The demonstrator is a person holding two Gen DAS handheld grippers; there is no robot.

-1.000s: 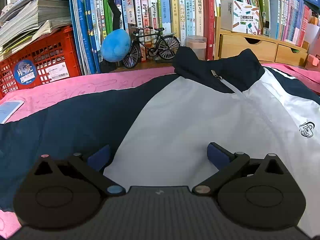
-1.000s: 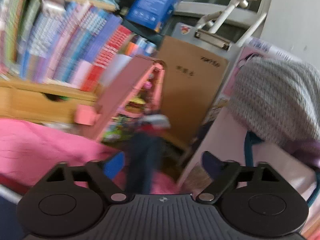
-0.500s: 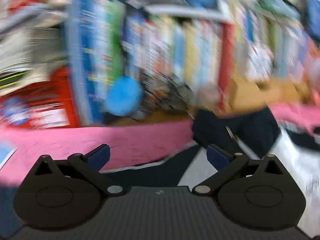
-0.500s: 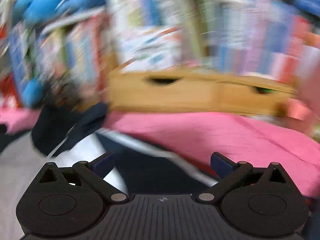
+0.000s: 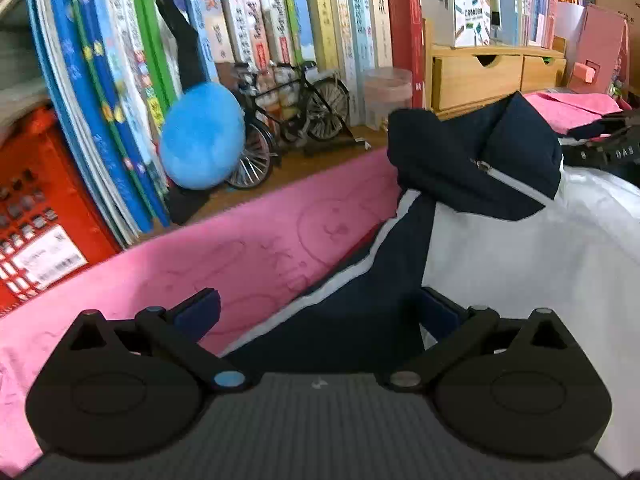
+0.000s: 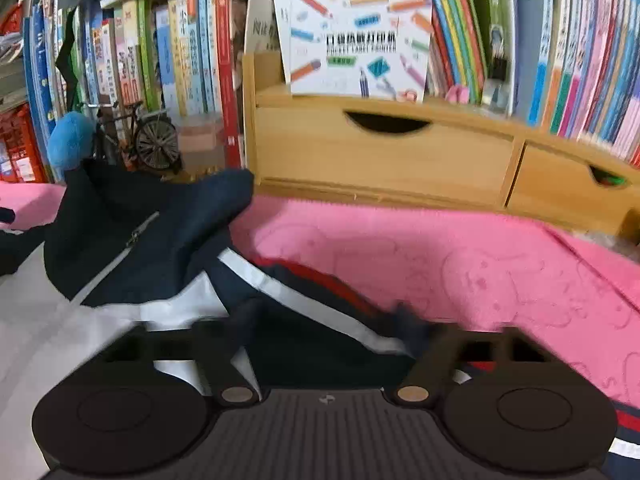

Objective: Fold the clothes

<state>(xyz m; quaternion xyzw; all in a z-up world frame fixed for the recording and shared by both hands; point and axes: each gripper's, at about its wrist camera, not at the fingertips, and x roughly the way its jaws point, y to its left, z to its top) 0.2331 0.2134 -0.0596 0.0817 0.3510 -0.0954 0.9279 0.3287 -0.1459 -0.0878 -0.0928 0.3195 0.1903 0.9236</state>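
Note:
A navy and white zip jacket (image 5: 500, 248) lies front-up on a pink blanket (image 5: 248, 256), collar toward the bookshelf. My left gripper (image 5: 316, 304) hovers open over the jacket's navy left shoulder and its white stripe, one fingertip over the blanket, the other at the white chest panel. In the right wrist view the jacket (image 6: 132, 240) fills the left side. My right gripper (image 6: 330, 324) sits low over the navy right shoulder, its jaws closing and blurred. The striped shoulder fabric lies between them, and I see no pad pressing on it.
Behind the blanket stand a row of books (image 5: 280, 12), a model bicycle (image 5: 292, 120), a blue plush ball (image 5: 202, 136), a red crate (image 5: 36, 216) and a wooden drawer unit (image 6: 380, 152). The pink blanket (image 6: 480, 264) spreads bare to the right of the jacket.
The left gripper slid from over the white chest to the jacket's left shoulder. The right gripper swung from facing a clipboard and a grey knit thing down to the right shoulder, and its jaws narrowed.

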